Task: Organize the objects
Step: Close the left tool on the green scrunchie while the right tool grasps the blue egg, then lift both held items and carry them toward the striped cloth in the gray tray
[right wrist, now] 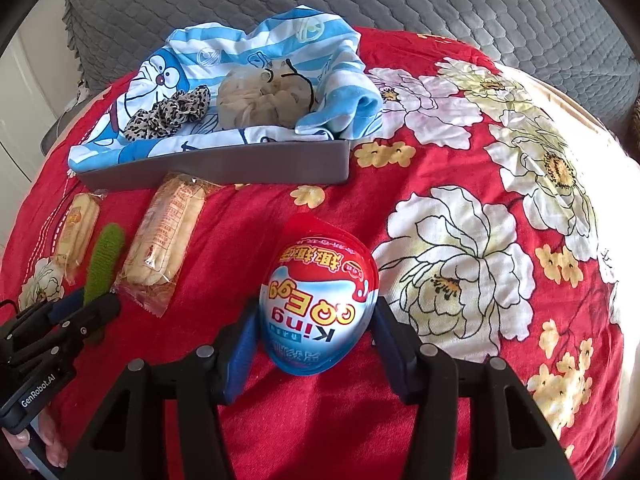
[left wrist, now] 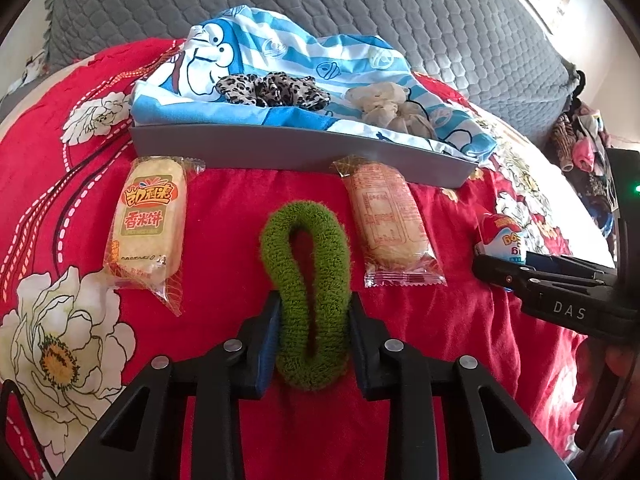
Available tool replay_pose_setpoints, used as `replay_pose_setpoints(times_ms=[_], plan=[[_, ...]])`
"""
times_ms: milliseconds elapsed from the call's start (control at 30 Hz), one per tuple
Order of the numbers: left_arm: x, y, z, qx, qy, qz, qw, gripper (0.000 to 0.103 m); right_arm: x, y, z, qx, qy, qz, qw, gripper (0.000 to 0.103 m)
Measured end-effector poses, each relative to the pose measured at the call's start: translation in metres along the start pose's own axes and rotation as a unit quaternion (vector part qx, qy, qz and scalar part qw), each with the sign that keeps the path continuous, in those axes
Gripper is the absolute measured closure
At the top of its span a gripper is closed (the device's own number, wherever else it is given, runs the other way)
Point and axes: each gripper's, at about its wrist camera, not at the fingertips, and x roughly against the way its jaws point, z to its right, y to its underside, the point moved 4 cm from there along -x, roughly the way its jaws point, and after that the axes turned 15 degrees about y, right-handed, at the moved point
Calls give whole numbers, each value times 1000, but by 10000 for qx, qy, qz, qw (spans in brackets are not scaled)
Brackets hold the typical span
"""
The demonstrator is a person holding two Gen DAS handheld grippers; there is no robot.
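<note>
Bedspread (right wrist: pixel 460 184): red, big white flowers, soft and uneven. Everything rests on it, so anything set down may tilt or roll.

Tray (left wrist: pixel 280 152): grey, low-walled, at the far side of the work area. A blue cartoon cloth (left wrist: pixel 280 60) lines it and spills over the rim. On the cloth lie a leopard scrunchie (left wrist: pixel 272 88) and a beige scrunchie (left wrist: pixel 384 108). Judged to be the sorting place for hair ties.

Snack packs: two clear-wrapped rice cakes just in front of the tray wall, left pack (left wrist: pixel 148 224) label up, right pack (left wrist: pixel 388 220) label down. Untouched; leave them undisturbed.

Egg (right wrist: pixel 320 300): red, white and blue toy egg, lying on the spread between the jaws of the right gripper (right wrist: pixel 314 340). Jaws half closed, pads right beside its flanks; firm contact I cannot tell. Slick rounded shell: press at the widest part before lifting, or it may squirt out.

Green scrunchie (left wrist: pixel 308 280): fuzzy loop on the spread between the packs. The left gripper (left wrist: pixel 314 320) is narrowed onto its near end, pinching both strands together. Lift straight up so the loop clears the packs, then carry it over the tray wall to the other scrunchies.
</note>
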Motion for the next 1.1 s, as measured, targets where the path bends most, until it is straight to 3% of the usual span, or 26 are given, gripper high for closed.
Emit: replay_pose_setpoints(times_ms=[333, 1100], plan=[[2, -1, 3, -77, -24, -3, 10000, 81, 1, 1, -2, 54, 1, -10, 10000, 48], [21, 2, 13, -179, -296, -34, 9994, 82, 16, 6, -22, 409, -213, -15, 9989, 48]])
